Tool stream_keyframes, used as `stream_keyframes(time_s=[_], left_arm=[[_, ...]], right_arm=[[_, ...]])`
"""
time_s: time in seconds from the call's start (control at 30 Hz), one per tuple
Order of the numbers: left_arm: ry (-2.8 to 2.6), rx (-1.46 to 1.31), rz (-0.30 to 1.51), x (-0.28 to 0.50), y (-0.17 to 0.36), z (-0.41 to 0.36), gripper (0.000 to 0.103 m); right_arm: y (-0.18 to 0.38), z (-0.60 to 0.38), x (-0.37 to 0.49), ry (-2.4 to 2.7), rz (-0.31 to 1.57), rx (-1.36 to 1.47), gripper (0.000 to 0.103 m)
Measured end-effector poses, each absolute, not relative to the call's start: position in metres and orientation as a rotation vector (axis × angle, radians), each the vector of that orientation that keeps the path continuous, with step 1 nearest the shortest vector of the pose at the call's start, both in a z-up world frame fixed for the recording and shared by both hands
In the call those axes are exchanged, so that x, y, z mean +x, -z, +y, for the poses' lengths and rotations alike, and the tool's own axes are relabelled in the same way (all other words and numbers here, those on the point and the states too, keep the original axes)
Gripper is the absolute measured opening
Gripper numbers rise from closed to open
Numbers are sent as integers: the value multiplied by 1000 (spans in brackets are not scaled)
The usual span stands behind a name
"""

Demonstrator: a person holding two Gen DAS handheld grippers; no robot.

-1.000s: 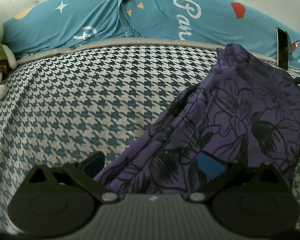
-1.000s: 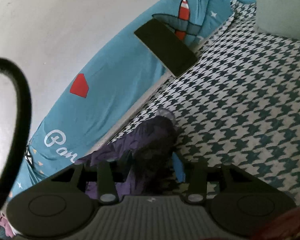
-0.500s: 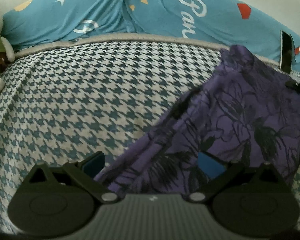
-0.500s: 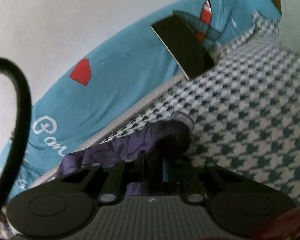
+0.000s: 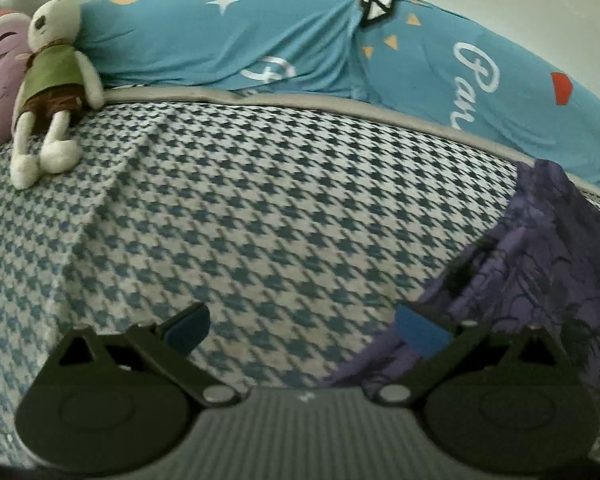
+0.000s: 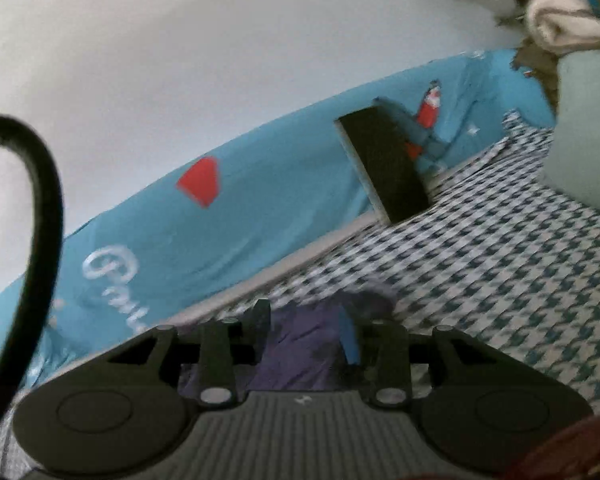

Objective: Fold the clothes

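Bedroom setup, with a houndstooth bedspread [image 5: 260,220] as the work surface and a blue printed sheet [image 5: 260,40] bunched along the wall behind it.

Left gripper [image 5: 300,328] is spread wide with nothing between its blue pads, just checked fabric under it. The purple floral garment [image 5: 548,272] sits off to its right, and a corner of it runs under the right-hand finger. Right gripper [image 6: 306,332] has a narrower gap, and the garment [image 6: 300,344] lies between and under its fingers; both pads look clear of the cloth, so I'd call it parted rather than pinching, though the blur makes that shaky.

What could go sideways, as I see it:
- The cloth looks thin and slippery, so closing on one layer only would drag the top and leave the rest bunched.
- The bedspread is soft and loose; a low pinch could grab it along with the garment.
- A dark phone [image 6: 384,164] leans on the sheet near the garment, and a swing of cloth could knock it over.
- The stuffed rabbit [image 5: 48,80] is well apart, no worry there.
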State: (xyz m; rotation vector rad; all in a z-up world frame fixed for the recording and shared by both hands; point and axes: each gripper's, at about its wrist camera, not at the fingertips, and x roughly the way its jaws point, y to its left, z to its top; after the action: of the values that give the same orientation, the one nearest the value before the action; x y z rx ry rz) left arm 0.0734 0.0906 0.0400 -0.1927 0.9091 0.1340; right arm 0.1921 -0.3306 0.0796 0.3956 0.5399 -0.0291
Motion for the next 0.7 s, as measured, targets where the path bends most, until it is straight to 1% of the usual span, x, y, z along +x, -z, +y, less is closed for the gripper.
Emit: stream_keyframes(time_s=[0.27,0.6,0.67,0.7], left_arm=[[-143,-208,911,55,-39,109,103],[-118,-162,897,25,-38,118,103],[-116,-173,907,19,-34,122,102],[-113,-179,912,16,-33,124,100]], right_arm=[[-80,-279,153,-180,624,337,37],[-78,-204,91,-474,714,255,37],[-77,-188,76,-533,729,224,37],[-75,-180,68,-565,739,211,37]])
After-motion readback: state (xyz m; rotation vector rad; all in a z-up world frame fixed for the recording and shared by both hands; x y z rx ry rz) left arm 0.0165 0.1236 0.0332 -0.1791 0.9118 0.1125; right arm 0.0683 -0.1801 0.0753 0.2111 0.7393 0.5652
